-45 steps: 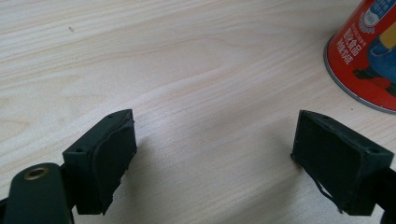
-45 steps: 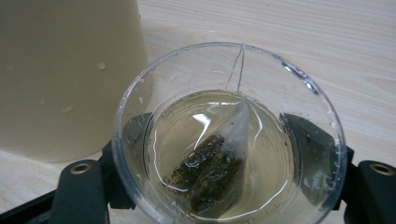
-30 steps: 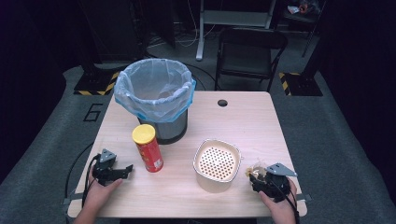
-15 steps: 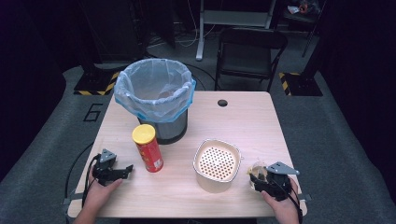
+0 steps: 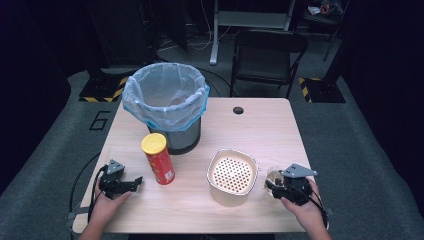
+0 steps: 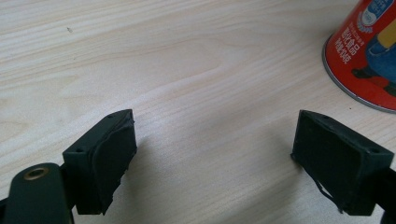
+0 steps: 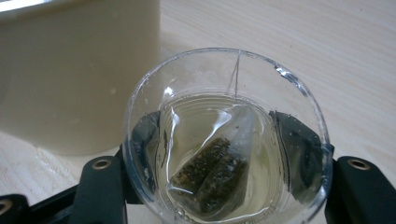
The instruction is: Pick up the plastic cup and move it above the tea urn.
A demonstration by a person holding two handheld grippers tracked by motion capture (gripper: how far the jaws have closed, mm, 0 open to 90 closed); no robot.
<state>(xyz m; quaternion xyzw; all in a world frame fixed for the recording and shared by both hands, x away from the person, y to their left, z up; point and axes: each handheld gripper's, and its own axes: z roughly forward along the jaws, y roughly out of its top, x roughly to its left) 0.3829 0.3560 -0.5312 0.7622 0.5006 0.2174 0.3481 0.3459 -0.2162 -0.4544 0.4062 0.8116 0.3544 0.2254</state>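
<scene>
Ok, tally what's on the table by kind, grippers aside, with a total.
Bin with liner: 1
Red can: 1
Strainer tub: 1
Clear cup holding a tea bag: 1
Total: 4 things, tea bag counted with its cup.

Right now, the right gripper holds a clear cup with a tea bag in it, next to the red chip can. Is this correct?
Not quite. The right gripper does hold the clear cup with the tea bag, but it is next to the cream strainer bowl, as the high view shows. The red chip can stands far off, near the left gripper.
</scene>
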